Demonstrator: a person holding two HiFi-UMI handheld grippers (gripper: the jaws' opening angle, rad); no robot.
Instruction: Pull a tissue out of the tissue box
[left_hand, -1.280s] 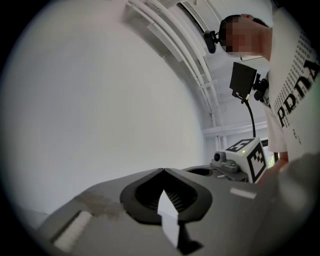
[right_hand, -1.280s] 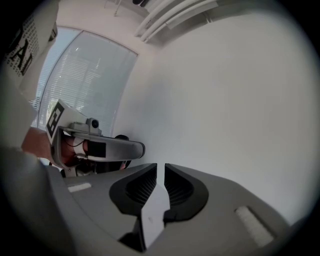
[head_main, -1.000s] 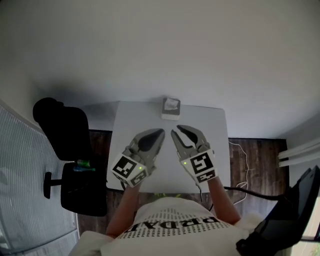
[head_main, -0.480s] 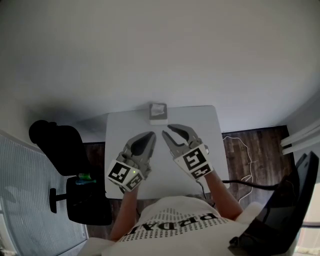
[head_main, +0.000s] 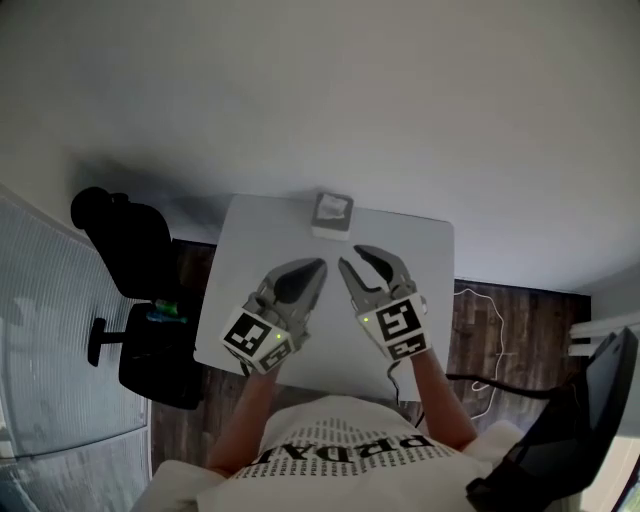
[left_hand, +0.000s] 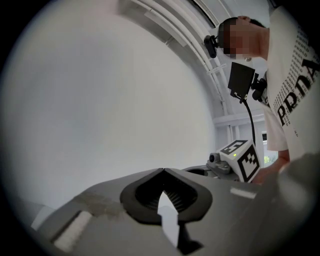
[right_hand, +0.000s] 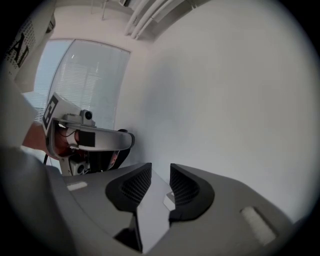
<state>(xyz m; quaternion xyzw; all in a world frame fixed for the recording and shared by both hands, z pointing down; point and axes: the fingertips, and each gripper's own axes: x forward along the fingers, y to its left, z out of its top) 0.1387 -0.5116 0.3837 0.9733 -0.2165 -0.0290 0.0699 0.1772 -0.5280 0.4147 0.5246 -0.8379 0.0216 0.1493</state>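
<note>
A small white tissue box (head_main: 332, 213) with a tissue poking from its top stands at the far edge of the white table (head_main: 420, 250). Both grippers hover over the table's middle, pointing toward the box and a short way from it. My left gripper (head_main: 319, 264) is shut, its tips meeting with nothing between them (left_hand: 163, 171). My right gripper (head_main: 353, 258) is open. Its jaws have just been opening and hold nothing (right_hand: 160, 170). The box shows small and far off through their gap (right_hand: 170, 199).
A black office chair (head_main: 130, 250) stands left of the table. A cable (head_main: 480, 300) lies on the dark wood floor at the right, and a dark device (head_main: 570, 430) sits at the lower right. A plain white wall rises behind the table.
The head view has swayed, and both grippers have stayed side by side short of the box. The right gripper's jaws stand a little wider apart than before.
</note>
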